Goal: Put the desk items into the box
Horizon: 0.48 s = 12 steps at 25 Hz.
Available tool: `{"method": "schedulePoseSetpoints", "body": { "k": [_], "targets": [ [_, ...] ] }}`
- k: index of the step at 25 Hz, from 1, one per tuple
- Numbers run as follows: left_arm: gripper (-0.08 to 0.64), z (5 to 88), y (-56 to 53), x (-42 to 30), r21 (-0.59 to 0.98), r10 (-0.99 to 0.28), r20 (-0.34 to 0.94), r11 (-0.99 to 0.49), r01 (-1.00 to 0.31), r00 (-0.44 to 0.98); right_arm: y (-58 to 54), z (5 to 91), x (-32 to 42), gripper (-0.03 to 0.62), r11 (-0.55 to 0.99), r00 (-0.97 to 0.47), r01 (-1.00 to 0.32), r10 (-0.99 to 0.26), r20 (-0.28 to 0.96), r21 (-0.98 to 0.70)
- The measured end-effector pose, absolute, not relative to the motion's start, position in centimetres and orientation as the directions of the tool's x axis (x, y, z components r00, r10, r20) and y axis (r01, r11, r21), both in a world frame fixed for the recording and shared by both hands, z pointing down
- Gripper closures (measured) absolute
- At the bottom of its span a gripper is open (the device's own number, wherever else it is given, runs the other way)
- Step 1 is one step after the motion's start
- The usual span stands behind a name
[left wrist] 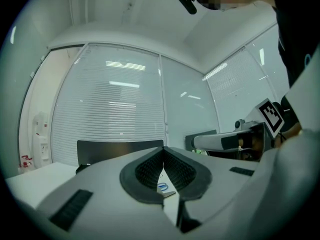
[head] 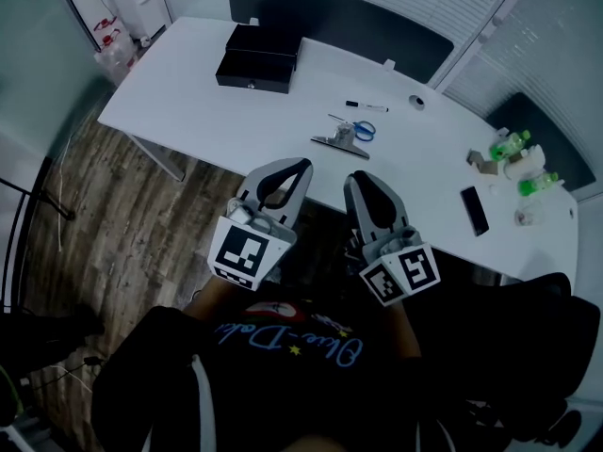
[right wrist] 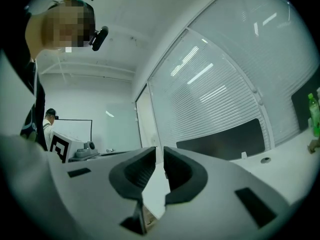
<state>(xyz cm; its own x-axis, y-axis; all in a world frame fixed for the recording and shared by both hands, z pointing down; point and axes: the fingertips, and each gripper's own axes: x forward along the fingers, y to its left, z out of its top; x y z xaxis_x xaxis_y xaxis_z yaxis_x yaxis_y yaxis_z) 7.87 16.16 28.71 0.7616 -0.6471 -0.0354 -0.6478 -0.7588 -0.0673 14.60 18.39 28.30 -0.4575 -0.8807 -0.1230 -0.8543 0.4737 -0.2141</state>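
Left gripper [head: 301, 166]: jaws closed tip to tip, nothing in them. Right gripper [head: 357, 178]: jaws slightly apart, empty. Both sit low-centre in the head view, at the near edge of the desk [head: 188, 83].

Black box [head: 258, 56] is at upper centre-left on the desk. Marker [head: 366, 106], blue scissors [head: 362, 130] and metal clip [head: 339, 142] are clustered mid-frame, just above the grippers. Phone [head: 474, 210] is at right. Green bottles [head: 513, 145] are at far right, labels too small to read.

Shirt [head: 283, 342] has script print, seems to start "Blue", rest unclear. No brand legible on the desk items.

Black box [head: 259, 57]; white desk [head: 179, 92]; blue-handled scissors [head: 364, 130]; black phone [head: 475, 210]; green bottles [head: 512, 145].
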Motion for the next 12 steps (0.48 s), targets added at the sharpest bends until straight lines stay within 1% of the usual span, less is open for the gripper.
{"method": "schedulePoseSetpoints", "body": {
  "k": [12],
  "targets": [
    [0.552, 29.8, 8.3, 9.7, -0.032, -0.577, -0.012, -0.816, -0.577, 0.816, 11.5, 29.3, 16.6, 0.537, 0.386, -0.377, -0.896, -0.923, -0.084, -0.22]
  ]
}}
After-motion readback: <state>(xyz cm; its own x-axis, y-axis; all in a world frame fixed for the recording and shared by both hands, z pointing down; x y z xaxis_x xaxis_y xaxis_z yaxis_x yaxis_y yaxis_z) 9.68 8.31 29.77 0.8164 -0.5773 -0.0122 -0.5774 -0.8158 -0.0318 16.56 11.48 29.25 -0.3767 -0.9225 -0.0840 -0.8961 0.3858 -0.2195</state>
